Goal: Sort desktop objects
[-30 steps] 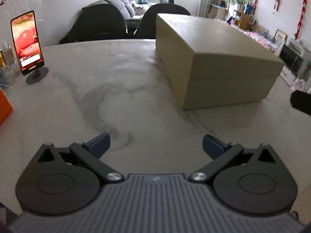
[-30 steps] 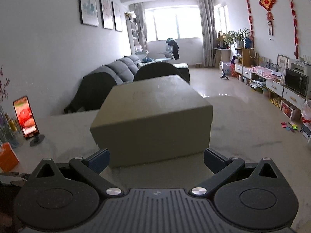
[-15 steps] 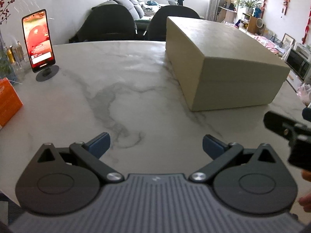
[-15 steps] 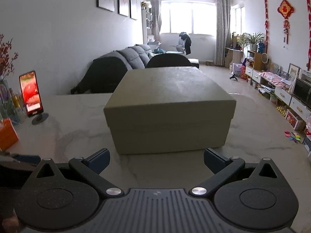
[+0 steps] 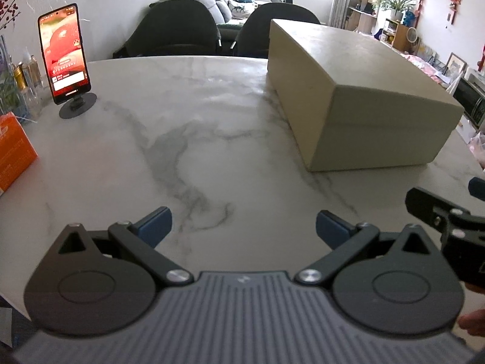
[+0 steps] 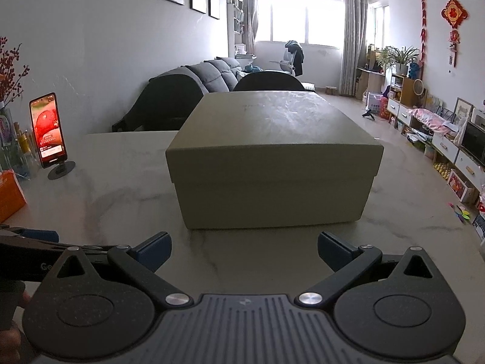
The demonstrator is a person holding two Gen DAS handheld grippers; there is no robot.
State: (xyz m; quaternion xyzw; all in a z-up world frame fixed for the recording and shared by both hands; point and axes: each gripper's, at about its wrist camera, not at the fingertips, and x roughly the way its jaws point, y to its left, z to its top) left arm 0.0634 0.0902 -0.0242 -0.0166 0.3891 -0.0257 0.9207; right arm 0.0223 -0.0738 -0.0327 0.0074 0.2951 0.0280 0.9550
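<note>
Beige box (image 6: 272, 163) — lidded, shut, rectangular

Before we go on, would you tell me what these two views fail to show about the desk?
- Beige box contents: lid closed, both views.
- Orange box: cut off by the left edge, both views.
- Phone screen text: too small, both views.
- Bottles behind the phone: blurred at the left edge.
- Right hand-held gripper: left wrist view crops it at the right edge.

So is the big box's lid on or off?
On. The lid sits flat over the beige box, its edge overlapping the sides all round. Both views show no gap, and the inside is hidden.
</note>
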